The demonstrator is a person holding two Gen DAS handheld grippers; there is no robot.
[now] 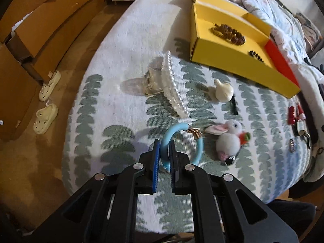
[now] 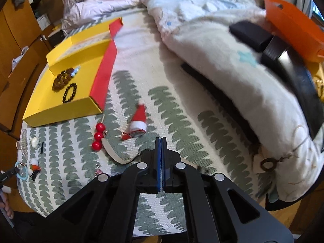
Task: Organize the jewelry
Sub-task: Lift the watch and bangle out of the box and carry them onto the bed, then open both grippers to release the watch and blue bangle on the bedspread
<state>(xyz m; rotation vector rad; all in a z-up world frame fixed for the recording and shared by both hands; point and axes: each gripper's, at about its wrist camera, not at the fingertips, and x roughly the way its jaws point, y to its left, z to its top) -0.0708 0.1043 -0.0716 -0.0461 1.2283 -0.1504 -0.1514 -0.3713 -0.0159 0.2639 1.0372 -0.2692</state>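
My left gripper [image 1: 164, 144] is shut on a light blue bracelet [image 1: 199, 147] with a gold clasp, just above the bedspread. Ahead lie a pearl hair claw [image 1: 174, 87], a cream bird clip [image 1: 223, 92] and a plush rabbit clip [image 1: 227, 139]. A yellow box [image 1: 230, 60] at the back holds brown bead bracelets [image 1: 228, 31]. My right gripper [image 2: 161, 141] is shut and empty above the bed. Near it lie a Santa hat clip [image 2: 138, 119] and a red ball clip [image 2: 98, 136]. The yellow box [image 2: 60, 111] holds a dark bead bracelet [image 2: 69, 93].
A folded quilt [image 2: 232, 70] covers the bed's right side, with an orange part [image 2: 293, 26] above it. The bed edge drops to a wooden floor with white sandals [image 1: 47, 109] and brown cabinets [image 1: 30, 40] on the left.
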